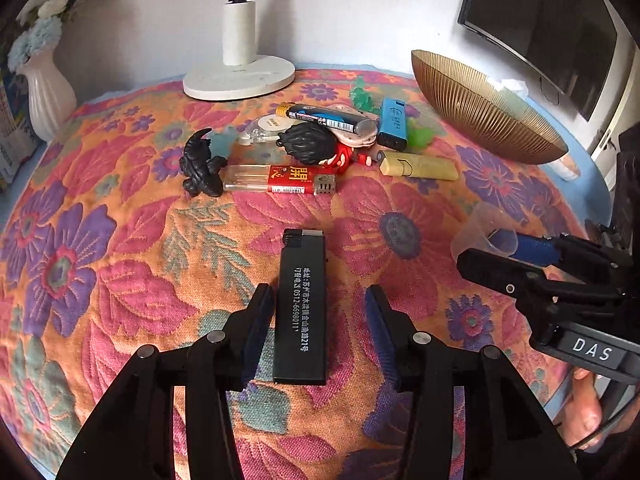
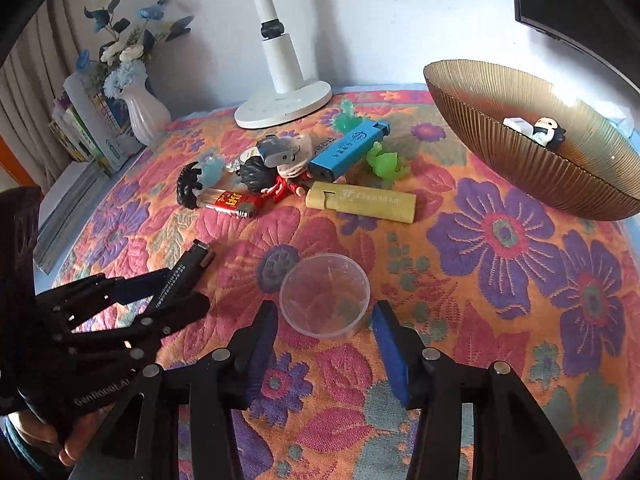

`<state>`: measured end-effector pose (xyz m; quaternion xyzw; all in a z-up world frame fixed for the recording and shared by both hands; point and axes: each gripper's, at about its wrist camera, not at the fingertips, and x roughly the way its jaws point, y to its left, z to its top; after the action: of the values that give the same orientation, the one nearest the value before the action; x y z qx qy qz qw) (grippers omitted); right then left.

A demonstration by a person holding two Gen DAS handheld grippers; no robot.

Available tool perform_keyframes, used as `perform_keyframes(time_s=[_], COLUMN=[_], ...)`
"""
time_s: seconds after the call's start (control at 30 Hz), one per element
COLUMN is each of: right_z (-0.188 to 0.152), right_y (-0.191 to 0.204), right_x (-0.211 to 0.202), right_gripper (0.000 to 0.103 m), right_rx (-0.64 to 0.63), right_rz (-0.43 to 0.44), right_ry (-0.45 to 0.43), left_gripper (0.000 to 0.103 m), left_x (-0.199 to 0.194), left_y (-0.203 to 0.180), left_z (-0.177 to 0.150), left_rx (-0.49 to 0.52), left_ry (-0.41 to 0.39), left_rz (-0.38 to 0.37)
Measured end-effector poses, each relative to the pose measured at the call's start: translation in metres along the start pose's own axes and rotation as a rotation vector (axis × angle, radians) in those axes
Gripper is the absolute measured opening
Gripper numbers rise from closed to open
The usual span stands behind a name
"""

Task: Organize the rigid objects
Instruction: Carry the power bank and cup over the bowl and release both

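The left gripper [image 1: 318, 300] is spread wide, its jaws either side of the slim black rectangular lighter [image 1: 302, 308] lying flat on the flowered cloth — best squared to its long sides before closing. The right gripper [image 2: 325, 312], also released, has the clear plastic cup [image 2: 325, 300] just ahead between its fingers. Farther off sits the ribbed gold bowl [image 2: 480, 120].

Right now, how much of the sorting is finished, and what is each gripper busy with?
Early stage. Done: the gold bowl already holds a small figurine and a white piece. In hand: nothing is gripped; the left gripper is open around the black lighter, and the right gripper is open around the clear cup. Left: the pile on the cloth, including the blue lighter, the yellow lighter and the toys.
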<state>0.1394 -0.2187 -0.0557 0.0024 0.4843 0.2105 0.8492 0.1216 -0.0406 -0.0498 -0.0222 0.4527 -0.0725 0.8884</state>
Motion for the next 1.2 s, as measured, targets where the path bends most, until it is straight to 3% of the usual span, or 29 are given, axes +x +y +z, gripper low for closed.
perform_keyframes(time_s=[0.1,0.27,0.37,0.5,0.63,0.7,0.8,0.9,0.97,1.07,1.2], right_z=[-0.001,0.002,0.021,0.055,0.085,0.095,0.101,0.096,0.091,0.084,0.081], right_y=[0.001,0.003,-0.009,-0.041,-0.084,-0.1,-0.119,-0.126,-0.132,-0.149,-0.157], right_x=[0.001,-0.024,-0.067,-0.127,-0.166,-0.166,-0.132,-0.093,-0.075,-0.068,-0.066], right_gripper=[0.036,0.036,0.036,0.036,0.036,0.036,0.036,0.036,0.036,0.036,0.036], right_rx=[-0.004,-0.027,-0.024,0.019,0.114,0.15,0.173,0.142,0.154,0.201,0.196], right_rz=[-0.017,-0.016,-0.063,-0.18,-0.231,-0.253,-0.283,-0.331,-0.344,-0.306,-0.314], right_ry=[0.0,-0.077,-0.185,-0.315,-0.373,-0.35,-0.219,-0.1,-0.048,-0.011,0.004], left_gripper=[0.021,0.021,0.021,0.021,0.021,0.021,0.021,0.021,0.021,0.021,0.021], left_x=[0.0,-0.018,-0.045,-0.084,-0.091,-0.077,-0.031,0.008,0.026,0.042,0.048], left_y=[-0.006,-0.013,-0.025,-0.055,-0.092,-0.113,-0.133,-0.159,-0.162,-0.157,-0.161], left_z=[-0.003,0.005,0.03,0.084,0.132,0.147,0.153,0.148,0.147,0.151,0.152], left_rx=[0.044,0.056,0.064,0.112,0.137,0.158,0.15,0.214,0.207,0.16,0.184], left_ry=[-0.032,-0.089,-0.179,-0.318,-0.373,-0.368,-0.252,-0.189,-0.145,-0.095,-0.088], left_rz=[0.074,0.047,-0.007,-0.147,-0.284,-0.292,-0.346,-0.292,-0.309,-0.333,-0.325])
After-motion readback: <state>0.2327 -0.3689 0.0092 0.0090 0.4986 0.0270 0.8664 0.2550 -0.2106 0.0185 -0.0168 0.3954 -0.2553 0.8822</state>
